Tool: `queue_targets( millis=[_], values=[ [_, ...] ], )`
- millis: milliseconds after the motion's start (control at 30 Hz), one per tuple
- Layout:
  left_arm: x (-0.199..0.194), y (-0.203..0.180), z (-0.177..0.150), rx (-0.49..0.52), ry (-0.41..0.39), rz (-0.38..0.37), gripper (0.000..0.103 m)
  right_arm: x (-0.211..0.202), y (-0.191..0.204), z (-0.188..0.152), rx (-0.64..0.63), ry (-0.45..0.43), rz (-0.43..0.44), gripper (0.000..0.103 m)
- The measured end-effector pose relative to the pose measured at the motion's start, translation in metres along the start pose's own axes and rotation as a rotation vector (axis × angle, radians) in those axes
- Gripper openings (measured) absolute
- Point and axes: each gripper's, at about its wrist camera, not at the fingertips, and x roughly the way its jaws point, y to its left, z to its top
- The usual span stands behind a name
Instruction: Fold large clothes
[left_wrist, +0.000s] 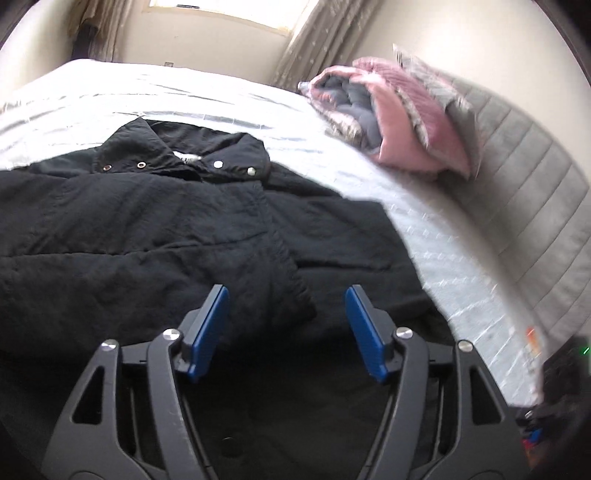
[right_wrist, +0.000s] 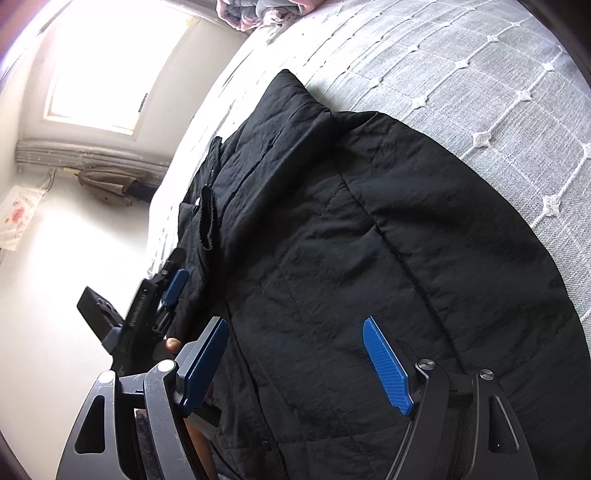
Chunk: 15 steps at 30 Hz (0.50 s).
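Observation:
A large black padded jacket (left_wrist: 147, 221) lies spread on the pale grey bedspread (left_wrist: 184, 99), collar with metal snaps at the far end, one sleeve folded across the front. My left gripper (left_wrist: 286, 295) is open and empty, hovering just above the folded sleeve's cuff near the jacket's hem. In the right wrist view the jacket (right_wrist: 369, 240) fills the middle, lying on the bedspread (right_wrist: 480, 92). My right gripper (right_wrist: 295, 332) is open and empty just above the jacket's lower part. The left gripper (right_wrist: 162, 291) also shows there, at the jacket's left edge.
A folded pink and grey quilt (left_wrist: 388, 114) lies at the far right of the bed against a grey padded headboard (left_wrist: 517, 192). A bright window (right_wrist: 107, 70) and curtain (left_wrist: 321, 40) stand beyond the bed. The bed's edge and floor (right_wrist: 55, 277) lie on the left.

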Motion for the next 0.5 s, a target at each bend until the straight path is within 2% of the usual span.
queue_targets(
  millis=[67,167,233,333,367,500],
  values=[
    [0.009,0.007,0.006,-0.06,-0.001,0.028,0.068,0.001,0.002,-0.001,-0.014,0.001,0.002,0.077],
    [0.037,0.016,0.007,-0.123,0.07,0.069,0.068,0.003,0.01,-0.004,-0.052,0.01,0.0,0.077],
    [0.054,0.014,0.0,-0.112,0.088,0.113,0.068,0.007,0.012,-0.005,-0.066,0.023,-0.004,0.077],
    [0.064,-0.002,-0.009,-0.033,0.073,0.183,0.071,0.01,0.012,-0.005,-0.064,0.023,-0.019,0.077],
    [0.064,-0.006,-0.01,-0.021,0.077,0.184,0.075,0.011,0.011,-0.005,-0.064,0.021,-0.027,0.077],
    [0.061,-0.009,-0.001,-0.04,0.124,0.154,0.076,0.016,0.015,-0.007,-0.08,0.026,-0.048,0.077]
  ],
)
